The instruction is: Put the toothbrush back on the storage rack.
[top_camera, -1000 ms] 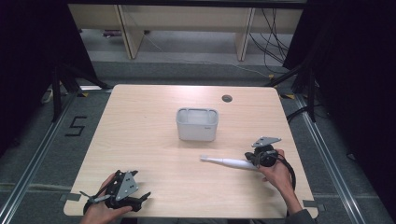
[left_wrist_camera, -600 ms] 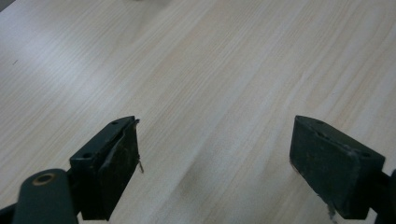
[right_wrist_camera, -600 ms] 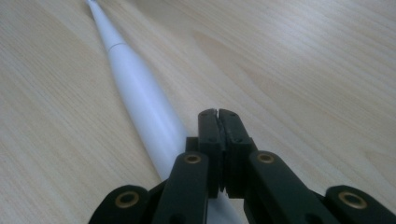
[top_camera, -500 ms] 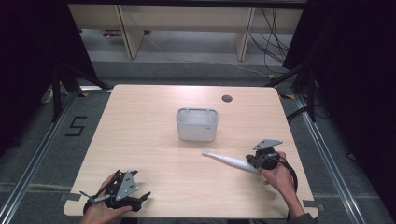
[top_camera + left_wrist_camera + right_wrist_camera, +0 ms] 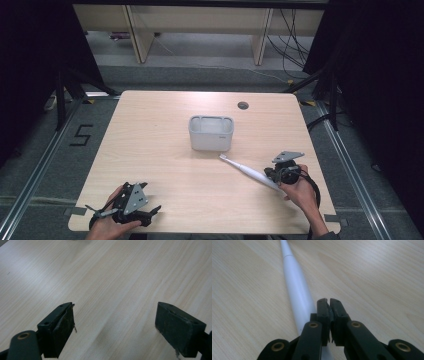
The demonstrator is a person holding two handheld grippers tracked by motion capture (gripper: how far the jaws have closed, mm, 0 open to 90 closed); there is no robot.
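Observation:
A white electric toothbrush (image 5: pixel 247 172) lies slantwise on the wooden table (image 5: pixel 150 145), its head pointing up-left toward a white rectangular bin (image 5: pixel 211 132). My right gripper (image 5: pixel 271 176) is at the handle end, at the table's right. In the right gripper view its jaws (image 5: pixel 328 301) stand shut with only a hairline between them and nothing in it. The toothbrush (image 5: pixel 297 287) runs along their left side and passes under them. My left gripper (image 5: pixel 152 214) rests at the front left. It is open (image 5: pixel 115 315), with bare wood between its jaws.
A small round cable hole (image 5: pixel 243 105) sits near the table's far edge. The bin stands at the middle, a short way beyond the brush head. Dark curtains, metal floor rails and shelving surround the table.
The toothbrush has swung: its head, which pointed left, now points up-left toward the bin. The right hand slid slightly toward the table's front edge. The left hand stayed still.

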